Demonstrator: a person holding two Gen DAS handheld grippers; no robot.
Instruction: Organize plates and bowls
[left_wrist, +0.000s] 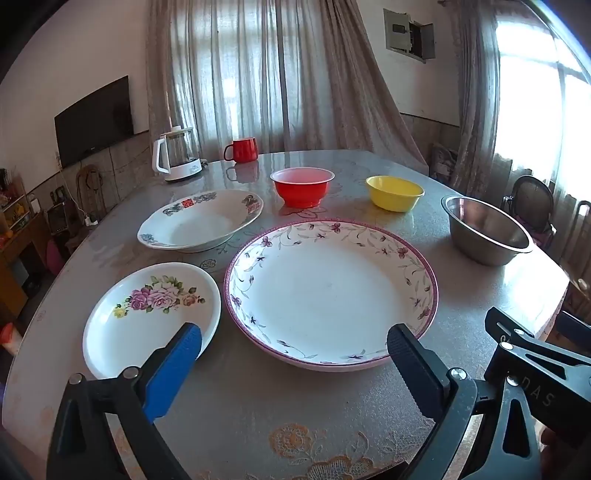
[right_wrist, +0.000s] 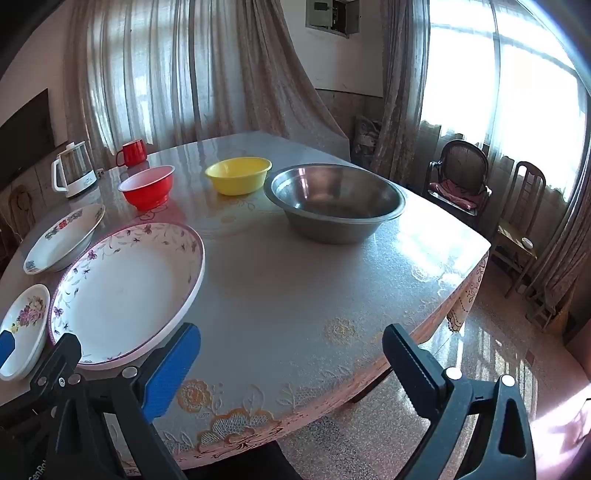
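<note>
Plates and bowls lie spread apart over the round, glossy grey worktop with floral patterns. Seen from the left wrist, the large white plate with a pink rim and a purple vine border sits at the centre; the small white oval dish with a rose bouquet print lies just beside it at 9 o'clock, their rims close but apart. At 11 o'clock rests the white deep plate with blue and red motifs on its rim, at 12 o'clock the red plastic bowl, at 1 o'clock the yellow plastic bowl, and at 2 o'clock the stainless steel bowl. Beyond them, near the far edge at 11 o'clock, stand a white and glass electric kettle and a red ribbed mug, close together. The left tongs hover tilted downward over the near rim of the large plate, jaws spread wide with nothing gripped. The right tongs hang above bare worktop near its front edge, likewise fully spread and empty, the steel bowl at their 12 o'clock.
</note>
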